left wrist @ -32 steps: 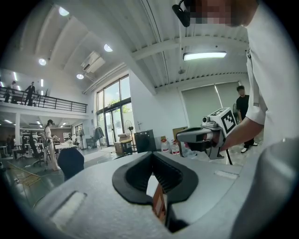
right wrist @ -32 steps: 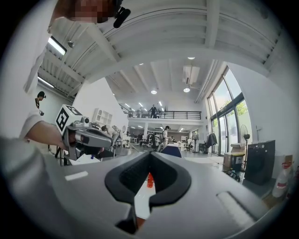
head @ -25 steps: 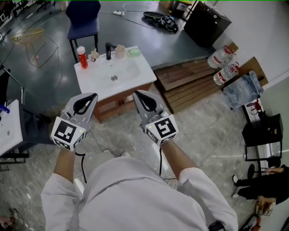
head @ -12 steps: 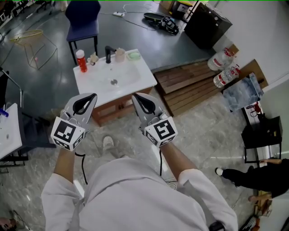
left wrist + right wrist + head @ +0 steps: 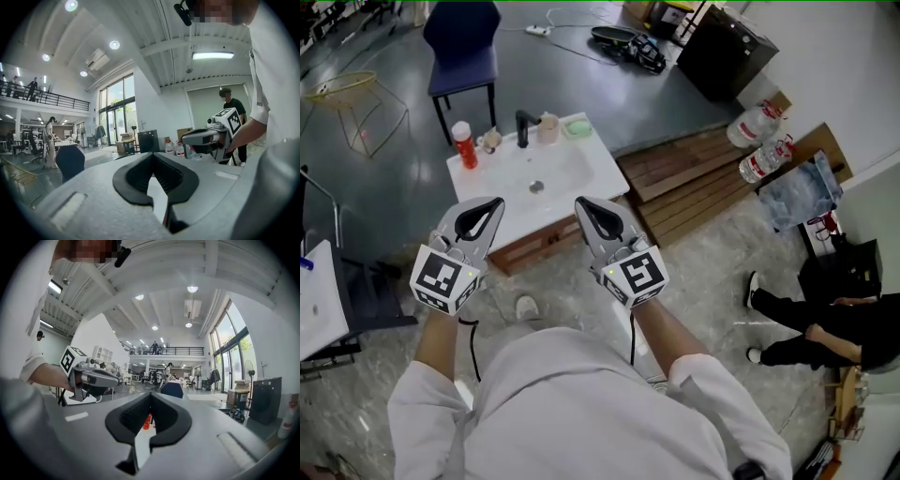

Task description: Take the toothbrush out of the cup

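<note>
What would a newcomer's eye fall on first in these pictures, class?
The marker-cubed left gripper and right gripper, both shut and empty, are held side by side mid-frame in the head view. Beyond their tips stands a white washbasin, with a red bottle and a cup along its far edge.

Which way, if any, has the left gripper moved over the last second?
Yes. The left gripper has moved forward, toward the white washbasin; in the head view the basin's front edge lies nearer its tip than before.

White shirt [image 5: 581,412]; grey L gripper [image 5: 494,201], R gripper [image 5: 580,202], blk-lined jaws.
</note>
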Demonstrator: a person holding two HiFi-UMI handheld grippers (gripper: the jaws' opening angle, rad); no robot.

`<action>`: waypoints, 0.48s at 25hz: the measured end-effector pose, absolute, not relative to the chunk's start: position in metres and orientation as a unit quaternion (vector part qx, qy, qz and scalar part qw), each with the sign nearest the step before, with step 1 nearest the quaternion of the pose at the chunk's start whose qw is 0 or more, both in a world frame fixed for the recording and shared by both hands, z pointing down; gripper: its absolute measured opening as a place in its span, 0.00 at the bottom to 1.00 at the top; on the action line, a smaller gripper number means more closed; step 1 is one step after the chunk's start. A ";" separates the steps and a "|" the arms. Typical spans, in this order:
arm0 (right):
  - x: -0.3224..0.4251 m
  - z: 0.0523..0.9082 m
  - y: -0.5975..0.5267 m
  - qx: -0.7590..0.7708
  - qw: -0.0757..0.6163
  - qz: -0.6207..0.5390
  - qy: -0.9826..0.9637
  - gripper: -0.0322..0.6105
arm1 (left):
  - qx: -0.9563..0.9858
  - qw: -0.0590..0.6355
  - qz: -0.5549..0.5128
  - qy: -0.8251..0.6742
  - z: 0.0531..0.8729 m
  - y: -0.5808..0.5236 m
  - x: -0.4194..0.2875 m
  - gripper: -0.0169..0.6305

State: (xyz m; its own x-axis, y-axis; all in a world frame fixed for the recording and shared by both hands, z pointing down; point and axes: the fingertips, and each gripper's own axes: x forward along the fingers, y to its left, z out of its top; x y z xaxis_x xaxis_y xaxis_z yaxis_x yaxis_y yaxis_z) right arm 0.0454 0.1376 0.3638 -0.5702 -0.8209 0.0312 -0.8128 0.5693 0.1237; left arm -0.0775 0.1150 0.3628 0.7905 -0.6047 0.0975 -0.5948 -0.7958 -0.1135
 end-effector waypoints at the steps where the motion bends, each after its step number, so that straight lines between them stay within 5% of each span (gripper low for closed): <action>1: 0.043 0.365 0.129 0.463 0.044 -0.048 -0.884 0.06 | -0.946 0.038 -0.064 0.315 0.364 0.106 -0.079 0.04; 12: 0.023 0.366 0.051 0.479 0.050 -0.049 -0.875 0.06 | -0.953 0.033 -0.067 0.293 0.371 0.027 -0.095 0.04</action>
State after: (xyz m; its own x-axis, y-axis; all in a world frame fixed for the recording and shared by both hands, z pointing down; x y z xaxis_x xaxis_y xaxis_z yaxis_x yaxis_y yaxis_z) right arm 0.0230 0.0507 0.3656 -0.5361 -0.8432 0.0405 -0.8335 0.5363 0.1328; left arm -0.0947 0.0268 0.3714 0.8199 -0.5622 0.1077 -0.5534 -0.8267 -0.1017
